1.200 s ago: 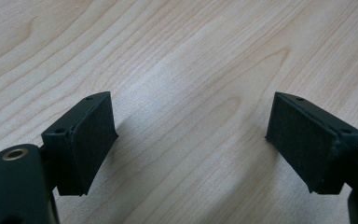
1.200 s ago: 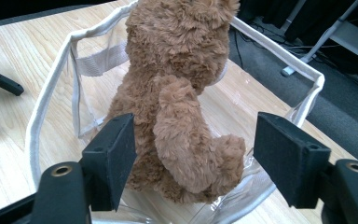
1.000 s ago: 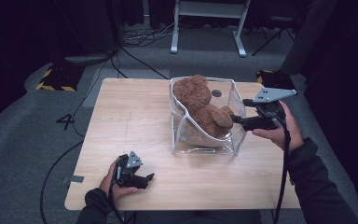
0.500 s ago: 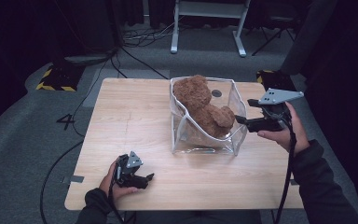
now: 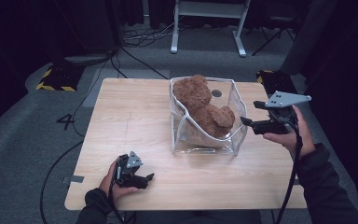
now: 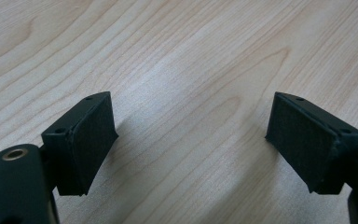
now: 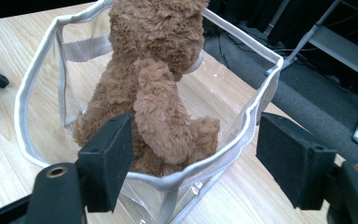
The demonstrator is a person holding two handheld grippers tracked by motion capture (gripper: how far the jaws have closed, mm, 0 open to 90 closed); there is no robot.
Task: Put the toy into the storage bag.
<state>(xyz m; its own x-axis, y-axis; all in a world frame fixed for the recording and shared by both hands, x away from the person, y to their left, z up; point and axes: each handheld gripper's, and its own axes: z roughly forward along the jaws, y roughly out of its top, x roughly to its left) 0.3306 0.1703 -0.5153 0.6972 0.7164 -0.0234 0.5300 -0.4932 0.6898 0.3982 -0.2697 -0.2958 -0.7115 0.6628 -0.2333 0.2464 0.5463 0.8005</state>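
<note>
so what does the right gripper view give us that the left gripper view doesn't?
Right gripper view alone: the brown teddy bear sitting in the clear bag, whose white-trimmed rim corner lies between the open jaws of the right hand-held gripper, plus grey floor past the table edge. Left gripper view alone: the left hand-held gripper, jaws open over bare wood. Both: the light wooden table.
</note>
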